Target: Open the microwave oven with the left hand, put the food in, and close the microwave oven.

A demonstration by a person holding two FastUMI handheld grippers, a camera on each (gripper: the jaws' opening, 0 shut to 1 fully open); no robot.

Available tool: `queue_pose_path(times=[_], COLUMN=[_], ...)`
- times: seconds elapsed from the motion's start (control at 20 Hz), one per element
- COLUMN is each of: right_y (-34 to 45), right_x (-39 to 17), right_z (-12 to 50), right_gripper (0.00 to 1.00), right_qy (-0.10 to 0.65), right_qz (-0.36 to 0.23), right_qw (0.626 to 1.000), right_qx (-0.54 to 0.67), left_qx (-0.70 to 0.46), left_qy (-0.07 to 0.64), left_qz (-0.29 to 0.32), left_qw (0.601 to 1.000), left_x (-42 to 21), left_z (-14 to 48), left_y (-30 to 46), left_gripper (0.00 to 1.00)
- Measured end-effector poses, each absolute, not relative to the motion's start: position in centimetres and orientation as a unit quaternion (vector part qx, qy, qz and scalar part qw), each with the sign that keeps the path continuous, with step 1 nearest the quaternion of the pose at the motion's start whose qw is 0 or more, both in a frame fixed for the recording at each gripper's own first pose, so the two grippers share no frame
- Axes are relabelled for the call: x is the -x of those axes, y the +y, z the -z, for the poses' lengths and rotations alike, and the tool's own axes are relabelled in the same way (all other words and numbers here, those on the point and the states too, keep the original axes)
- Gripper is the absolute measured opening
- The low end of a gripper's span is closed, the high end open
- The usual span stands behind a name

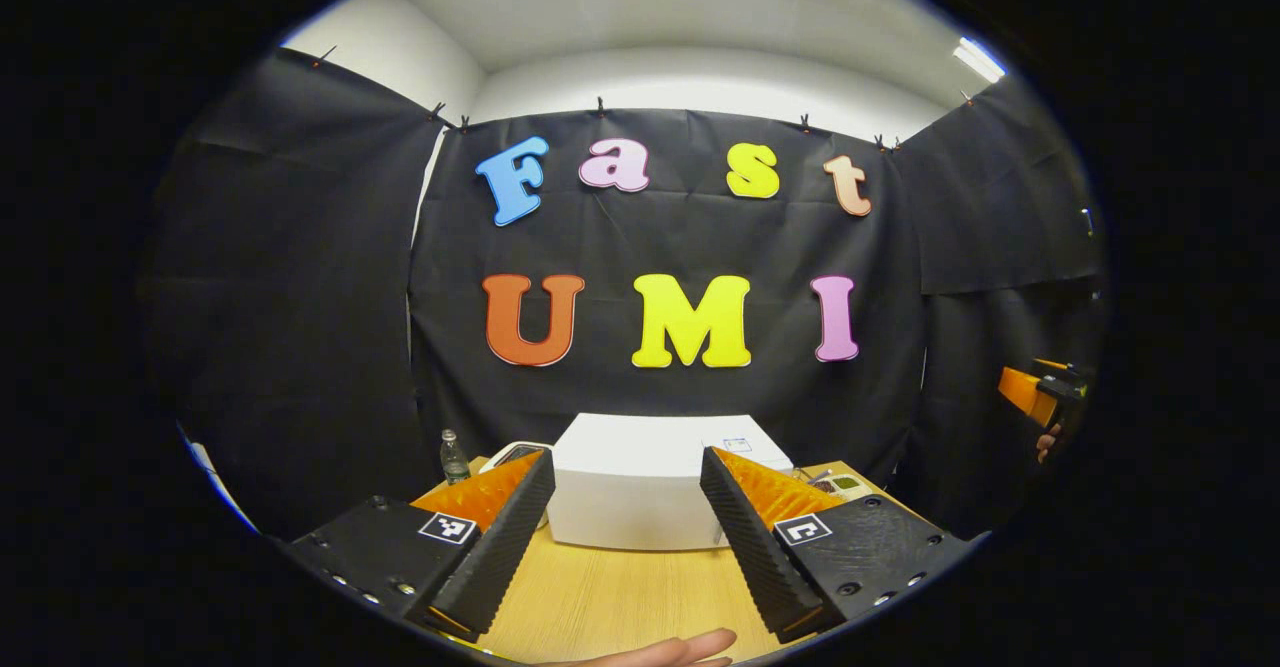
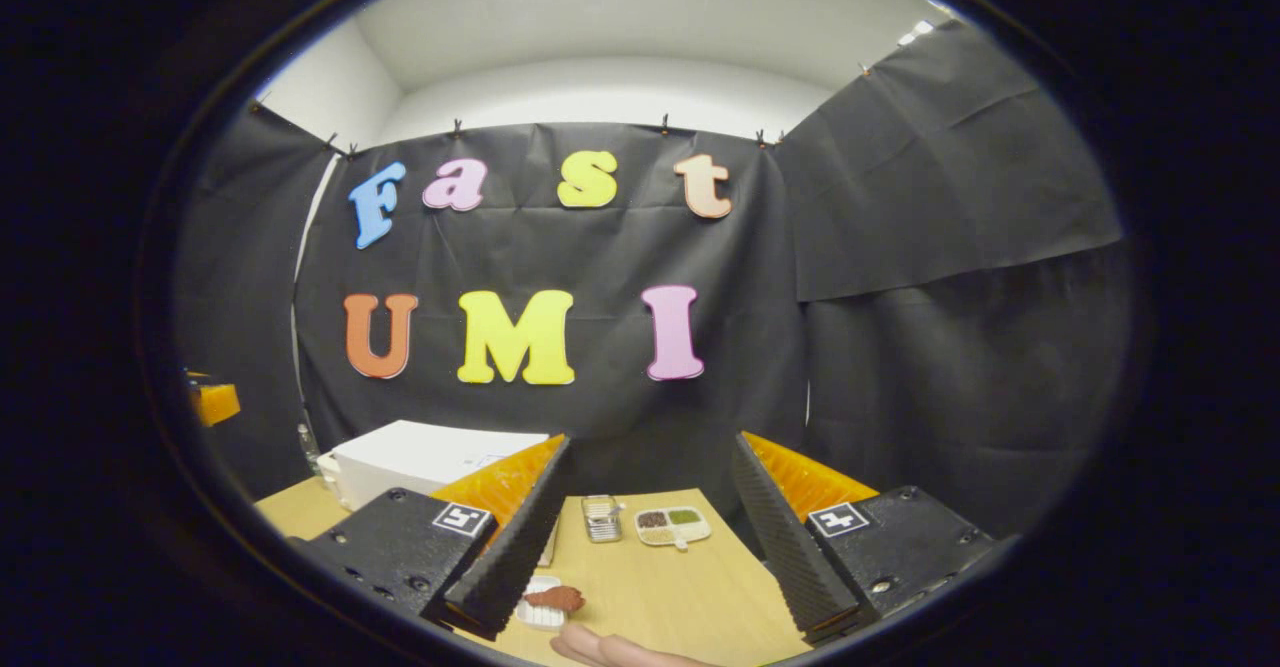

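We hold both grippers above the near edge of the wooden table point(image 1: 600, 597), and nothing has been touched yet. The left gripper point(image 1: 625, 537) has its jaws spread wide and empty, framing the white microwave oven point(image 1: 640, 482), which sits at the back of the table near the black cloth wall. From here we see only its plain white top and near side; we cannot make out the door or a handle, so we judge that the door edge must be found before the left claw commits. The oven looks boxy, rigid and heavy enough to stay put, but a hard pull could drag it, so we would take the door at its free edge or handle and swing it steadily. The right gripper point(image 2: 640, 547) is likewise wide open and holds nothing. Just beside its left finger, a small white plate point(image 2: 540, 612) carries a reddish-brown piece of food point(image 2: 553, 598). The food looks soft and light, so we would rather pinch the stiff plate rim than squeeze it. Farther back lie a divided tray point(image 2: 672, 525) with dark and green fillings and a small ridged metal item point(image 2: 601, 517). A clear bottle point(image 1: 454, 457) stands left of the oven.
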State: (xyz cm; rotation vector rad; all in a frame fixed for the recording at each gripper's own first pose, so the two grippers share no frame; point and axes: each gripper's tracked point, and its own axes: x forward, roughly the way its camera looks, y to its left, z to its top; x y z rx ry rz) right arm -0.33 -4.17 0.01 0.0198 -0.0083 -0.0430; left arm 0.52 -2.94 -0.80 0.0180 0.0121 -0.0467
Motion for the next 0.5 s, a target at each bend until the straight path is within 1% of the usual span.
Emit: queue_pose_path(times=[0.05, 0.1, 0.25, 0.4, 0.45, 0.5], right_y=[-4.1, -4.0, -4.0, -4.1, -3.9, -3.9], right_x=[0.3, 0.2, -0.2, -0.7, -0.8, -1.0], right_z=[0.0, 0.1, 0.4, 1.1, 1.2, 1.4], right_gripper=[0.94, 1.00, 1.00, 1.00, 1.00, 0.94], right_qy=[-0.004, -0.004, -0.009, -0.006, -0.007, -0.006], right_qz=[0.020, 0.016, 0.005, 0.001, -0.003, -0.007], right_qw=[1.000, 1.000, 1.000, 1.000, 1.000, 1.000], right_qx=[-0.010, -0.010, -0.015, -0.019, -0.020, -0.018], left_qx=[-0.009, -0.007, 0.008, -0.008, -0.013, -0.015], left_qy=[0.005, -0.001, 0.009, 0.036, 0.043, 0.052], left_qz=[0.021, 0.025, 0.039, 0.033, 0.036, 0.039], left_qw=[1.000, 1.000, 0.999, 0.999, 0.998, 0.998], left_x=[-0.9, -1.3, -3.3, -6.2, -7.3, -8.4], left_z=[0.8, 0.6, 2.3, 5.3, 6.6, 7.9], left_y=[-3.0, -3.3, -5.1, -6.4, -7.1, -7.9], left_gripper=[0.92, 0.92, 0.93, 0.92, 0.92, 0.92])
